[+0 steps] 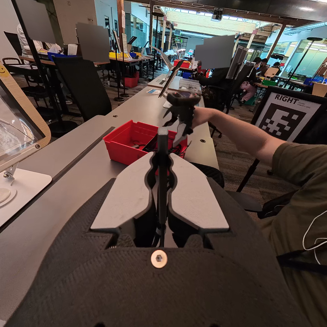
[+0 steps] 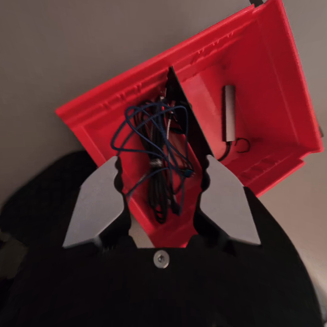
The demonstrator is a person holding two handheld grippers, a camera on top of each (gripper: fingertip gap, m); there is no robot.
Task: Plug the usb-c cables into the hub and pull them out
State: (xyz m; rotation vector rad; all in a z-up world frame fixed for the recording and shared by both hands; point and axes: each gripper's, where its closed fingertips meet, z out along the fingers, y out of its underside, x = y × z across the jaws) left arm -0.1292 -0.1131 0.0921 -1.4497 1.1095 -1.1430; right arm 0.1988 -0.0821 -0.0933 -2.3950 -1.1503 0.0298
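My left gripper (image 1: 161,156) is shut on a slim dark hub (image 1: 162,169), held edge-on with its grey end pointing forward and its cord trailing back between the fingers. Ahead, a red bin (image 1: 123,150) sits on the grey table. My right gripper (image 2: 162,159) is open and empty, hovering over the bin (image 2: 265,53) and looking down into it; it also shows, blurred, in the left wrist view (image 1: 172,131). A black divider (image 2: 185,115) splits the bin. The left compartment holds a tangle of black and blue cables (image 2: 159,150). The right compartment holds a second grey hub (image 2: 229,113).
A monitor stand's white base (image 1: 23,182) sits on the table (image 1: 70,177) at the left. A framed marker sign (image 1: 283,120) stands to the right, off the table. A person's arm (image 1: 238,131) reaches across to the bin. Black chairs and other desks lie beyond. Tip to tip, the grippers are about 40 cm apart.
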